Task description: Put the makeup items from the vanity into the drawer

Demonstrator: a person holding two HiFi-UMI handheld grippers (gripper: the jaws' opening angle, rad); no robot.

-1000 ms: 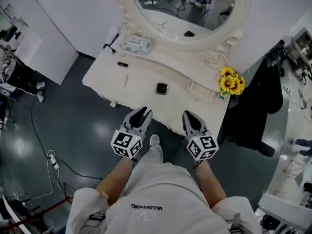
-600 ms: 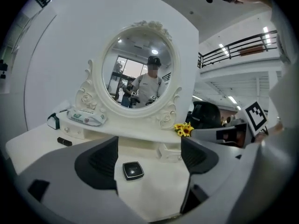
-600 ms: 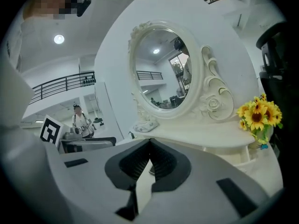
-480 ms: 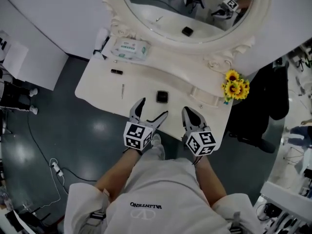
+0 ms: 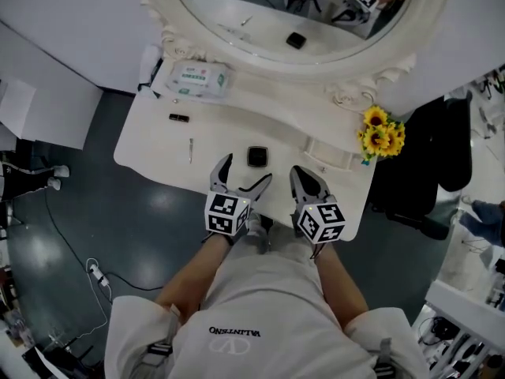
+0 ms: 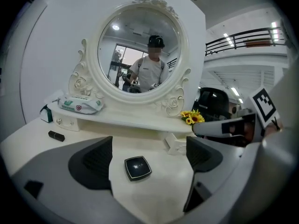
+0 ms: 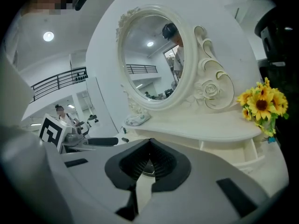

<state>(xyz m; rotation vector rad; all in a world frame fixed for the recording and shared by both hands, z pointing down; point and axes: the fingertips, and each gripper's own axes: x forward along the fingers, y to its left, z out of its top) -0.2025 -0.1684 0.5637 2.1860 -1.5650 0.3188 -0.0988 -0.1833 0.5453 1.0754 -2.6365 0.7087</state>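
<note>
A black square compact lies on the white vanity near its front edge. My left gripper hovers just short of it. Its jaws are opening wide with nothing pressed between them, and the compact sits on the table ahead of the gap. Further left lie a black lipstick and a thin pencil. Over the front edge to the right my right gripper is shut and empty. The small drawer stands open under the shelf.
A wipes packet rests on the raised shelf at the left. Sunflowers stand at the right end. The oval mirror rises behind. A black chair is beside the vanity's right side.
My left gripper's jaws have gone from shut to wide open. Both grippers have moved forward from below the vanity's front edge to over it, towards the compact.
</note>
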